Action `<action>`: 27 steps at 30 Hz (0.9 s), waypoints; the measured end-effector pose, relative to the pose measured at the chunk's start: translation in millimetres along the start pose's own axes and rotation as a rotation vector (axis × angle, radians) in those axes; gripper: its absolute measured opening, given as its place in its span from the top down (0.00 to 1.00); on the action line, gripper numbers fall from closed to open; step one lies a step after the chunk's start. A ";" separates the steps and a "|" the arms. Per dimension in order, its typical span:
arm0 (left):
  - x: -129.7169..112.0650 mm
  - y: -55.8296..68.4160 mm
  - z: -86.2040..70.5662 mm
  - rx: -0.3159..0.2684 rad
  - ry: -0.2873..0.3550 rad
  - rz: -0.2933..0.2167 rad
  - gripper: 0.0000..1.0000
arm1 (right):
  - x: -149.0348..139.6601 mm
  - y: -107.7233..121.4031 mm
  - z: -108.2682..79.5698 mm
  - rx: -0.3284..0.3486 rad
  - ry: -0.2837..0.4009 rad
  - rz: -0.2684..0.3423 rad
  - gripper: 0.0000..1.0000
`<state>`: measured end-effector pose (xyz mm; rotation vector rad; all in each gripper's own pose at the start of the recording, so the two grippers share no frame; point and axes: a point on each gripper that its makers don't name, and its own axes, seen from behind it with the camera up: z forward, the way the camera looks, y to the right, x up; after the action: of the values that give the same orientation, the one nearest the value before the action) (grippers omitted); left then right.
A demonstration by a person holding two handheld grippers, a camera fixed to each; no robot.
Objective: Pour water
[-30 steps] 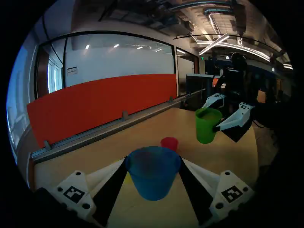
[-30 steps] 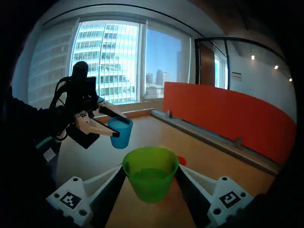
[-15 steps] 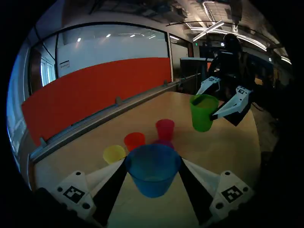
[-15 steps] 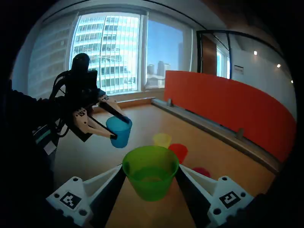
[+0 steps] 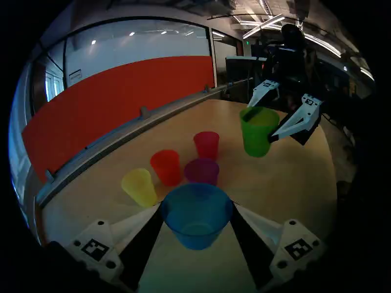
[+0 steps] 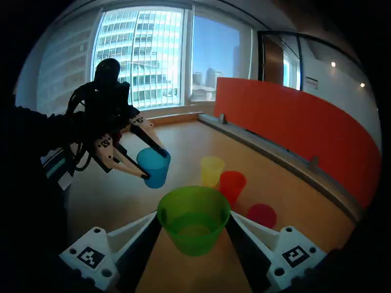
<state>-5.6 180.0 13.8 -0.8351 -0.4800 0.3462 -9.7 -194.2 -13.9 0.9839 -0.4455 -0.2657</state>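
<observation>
Left gripper (image 5: 196, 210) was closed on the blue cup (image 5: 196, 223), right gripper (image 6: 194, 215) on the green cup (image 6: 194, 229). Both cups upright, held above the table (image 5: 293, 180). Purple cup (image 5: 202, 172) stood just ahead and below my left, nearer it than my right.

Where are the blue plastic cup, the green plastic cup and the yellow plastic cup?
blue plastic cup (image 5: 196, 237): left gripper view, on its front wall.
green plastic cup (image 6: 194, 244): right gripper view, on its front wall.
yellow plastic cup (image 5: 140, 189): left gripper view, on its side wall.
</observation>
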 end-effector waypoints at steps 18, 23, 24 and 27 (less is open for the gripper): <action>-27.9 1.7 10.6 -0.014 -0.066 -0.004 0.10 | -26.3 -1.8 12.7 0.011 -0.066 -0.013 0.10; -34.8 1.6 14.4 -0.020 -0.078 -0.018 0.10 | -32.7 -2.4 16.2 0.014 -0.076 -0.005 0.10; -36.2 1.6 15.2 -0.021 -0.080 -0.021 0.10 | -34.4 -2.3 17.0 0.014 -0.078 -0.004 0.10; -39.5 1.5 17.2 -0.023 -0.085 -0.029 0.10 | -39.3 -1.4 19.2 0.015 -0.086 0.001 0.10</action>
<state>-48.1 172.9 12.0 -0.8374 -0.5759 0.3507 -53.4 -192.9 -15.5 0.9893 -0.5270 -0.3046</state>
